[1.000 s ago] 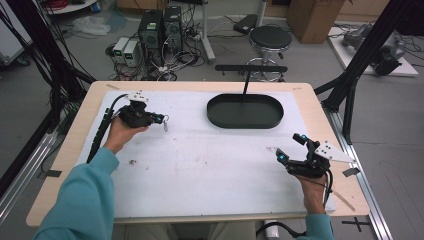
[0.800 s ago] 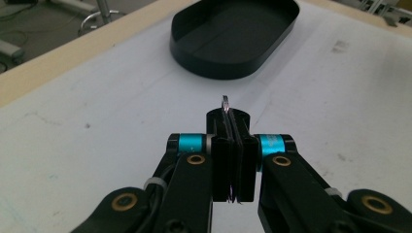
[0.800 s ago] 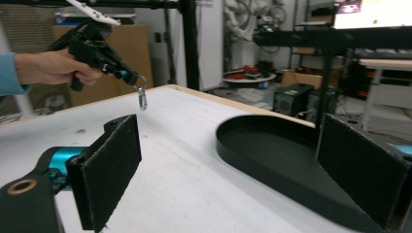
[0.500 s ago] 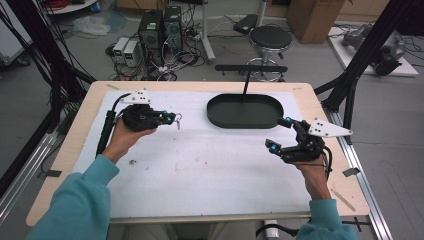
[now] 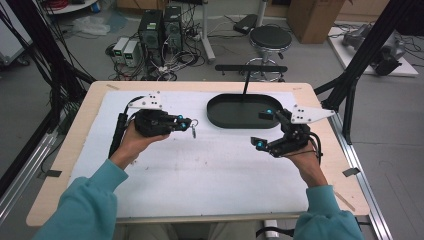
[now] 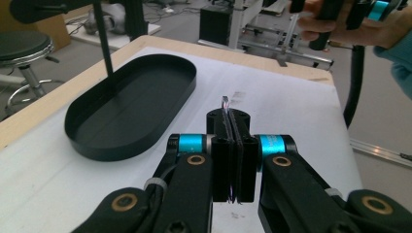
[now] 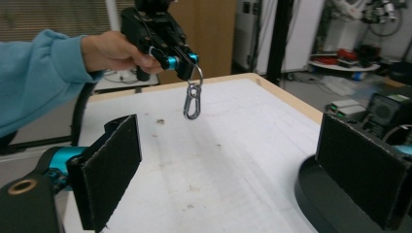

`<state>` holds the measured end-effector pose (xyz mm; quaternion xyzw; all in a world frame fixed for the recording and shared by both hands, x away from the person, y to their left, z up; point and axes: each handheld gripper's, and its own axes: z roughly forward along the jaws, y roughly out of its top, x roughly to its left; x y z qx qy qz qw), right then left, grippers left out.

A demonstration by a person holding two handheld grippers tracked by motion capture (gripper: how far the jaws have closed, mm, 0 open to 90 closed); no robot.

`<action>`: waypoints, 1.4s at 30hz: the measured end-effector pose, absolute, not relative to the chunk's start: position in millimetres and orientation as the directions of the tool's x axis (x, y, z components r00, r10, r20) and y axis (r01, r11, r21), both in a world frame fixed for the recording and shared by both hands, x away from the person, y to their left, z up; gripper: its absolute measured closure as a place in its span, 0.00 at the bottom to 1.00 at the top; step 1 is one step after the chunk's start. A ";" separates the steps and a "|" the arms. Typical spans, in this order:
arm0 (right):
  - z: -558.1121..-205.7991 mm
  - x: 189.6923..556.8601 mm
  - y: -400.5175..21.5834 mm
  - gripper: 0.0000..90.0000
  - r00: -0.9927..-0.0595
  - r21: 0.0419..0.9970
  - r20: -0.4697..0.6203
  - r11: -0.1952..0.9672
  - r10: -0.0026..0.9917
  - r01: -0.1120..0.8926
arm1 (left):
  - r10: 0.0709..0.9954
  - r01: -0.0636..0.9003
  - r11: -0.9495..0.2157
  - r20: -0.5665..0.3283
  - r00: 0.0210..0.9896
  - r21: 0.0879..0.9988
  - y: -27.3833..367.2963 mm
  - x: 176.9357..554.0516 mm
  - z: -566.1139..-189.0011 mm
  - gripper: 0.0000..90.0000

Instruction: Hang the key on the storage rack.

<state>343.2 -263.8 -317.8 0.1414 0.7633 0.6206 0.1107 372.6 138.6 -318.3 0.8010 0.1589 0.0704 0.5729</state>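
Note:
A silver carabiner (image 7: 192, 104) hangs from a metal ring (image 7: 198, 75) clamped in my left gripper (image 7: 182, 60), which a hand holds above the white mat. From above, the left gripper (image 5: 187, 123) sits left of centre with the carabiner (image 5: 193, 131) dangling off its tip. Along its own jaws, the left gripper (image 6: 228, 114) is shut, and the ring's edge (image 6: 224, 101) sticks up between the pads. My right gripper (image 5: 263, 129) hovers at the right, just in front of the black oval tray (image 5: 215, 112). Its jaws stand wide open with nothing between them, and its pads (image 7: 114, 165) face the carabiner.
The empty tray (image 6: 121, 145) lies at the back right of the white mat (image 5: 200, 175), with a black T-shaped stand (image 5: 248, 70) behind it. A stool, computers and cables stand on the floor beyond the table's far edge. Black frame posts flank both sides.
Both hands have risen and drawn inward: the left gripper moved right with the carabiner, and the right gripper moved up toward the tray and turned to face left.

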 end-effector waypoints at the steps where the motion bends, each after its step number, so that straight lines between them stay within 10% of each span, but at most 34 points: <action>1: -315.8 344.7 -261.6 0.10 -0.940 0.978 0.002 0.196 0.341 0.073 | 0.326 0.174 -0.282 -0.076 0.942 0.943 137.7 371.9 -317.8 0.98; 23: -297.3 373.6 -205.2 0.19 -0.994 0.960 0.035 0.272 0.108 0.064 | 0.179 0.149 -0.236 -0.107 0.978 0.960 115.3 360.5 -308.7 0.98; 42: -300.5 379.6 -181.6 0.55 -0.998 0.943 0.060 0.329 -0.028 0.047 | 0.138 0.124 -0.251 -0.091 0.986 0.960 101.3 355.3 -304.7 0.98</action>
